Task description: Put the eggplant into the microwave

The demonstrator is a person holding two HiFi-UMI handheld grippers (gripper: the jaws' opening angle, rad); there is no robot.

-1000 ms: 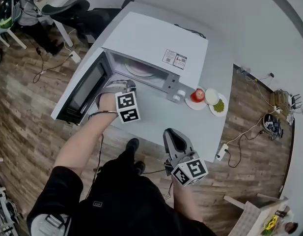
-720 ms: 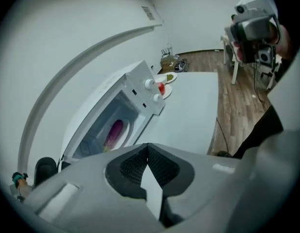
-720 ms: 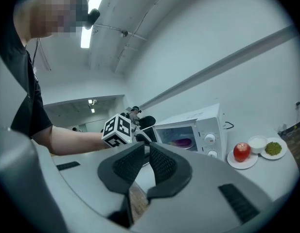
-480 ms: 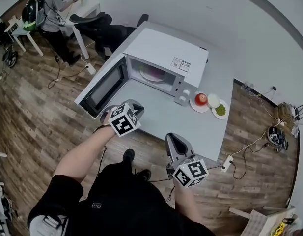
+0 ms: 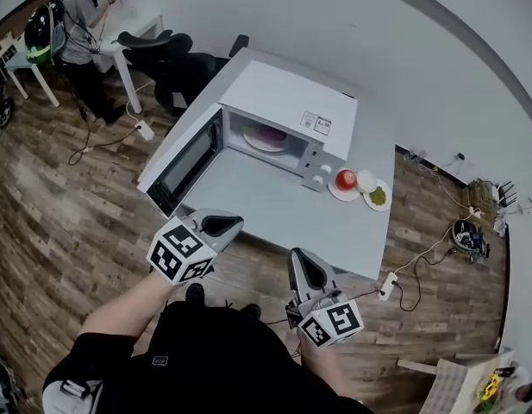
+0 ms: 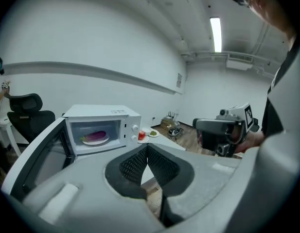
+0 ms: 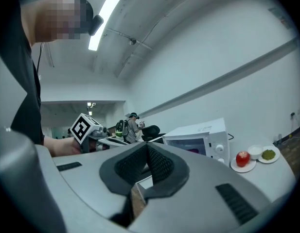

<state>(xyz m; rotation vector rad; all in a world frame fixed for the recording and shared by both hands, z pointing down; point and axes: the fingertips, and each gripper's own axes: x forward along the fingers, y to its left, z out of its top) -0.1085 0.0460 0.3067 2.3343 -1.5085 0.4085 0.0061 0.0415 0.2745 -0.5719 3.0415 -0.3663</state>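
The purple eggplant point(image 5: 267, 134) lies on a plate inside the white microwave point(image 5: 287, 102), whose door point(image 5: 186, 155) hangs open to the left. From the left gripper view the eggplant point(image 6: 95, 136) shows plainly in the cavity. My left gripper point(image 5: 228, 223) is shut and empty, held off the table's front edge, well short of the door. My right gripper point(image 5: 300, 260) is also shut and empty, low in front of the table. The jaws of both are pressed together in their own views, left gripper point(image 6: 147, 149) and right gripper point(image 7: 147, 149).
On the grey table point(image 5: 266, 201) right of the microwave stand a plate with a red apple point(image 5: 346, 179), a white bowl point(image 5: 366, 179) and a dish of green food point(image 5: 378, 197). A black office chair point(image 5: 175, 54) and a person point(image 5: 71, 24) are behind. Cables and a power strip point(image 5: 387, 285) lie on the wood floor.
My left gripper has drawn back from the microwave's opening, off the table toward my body. The right gripper has barely moved. The eggplant stays on the plate inside.
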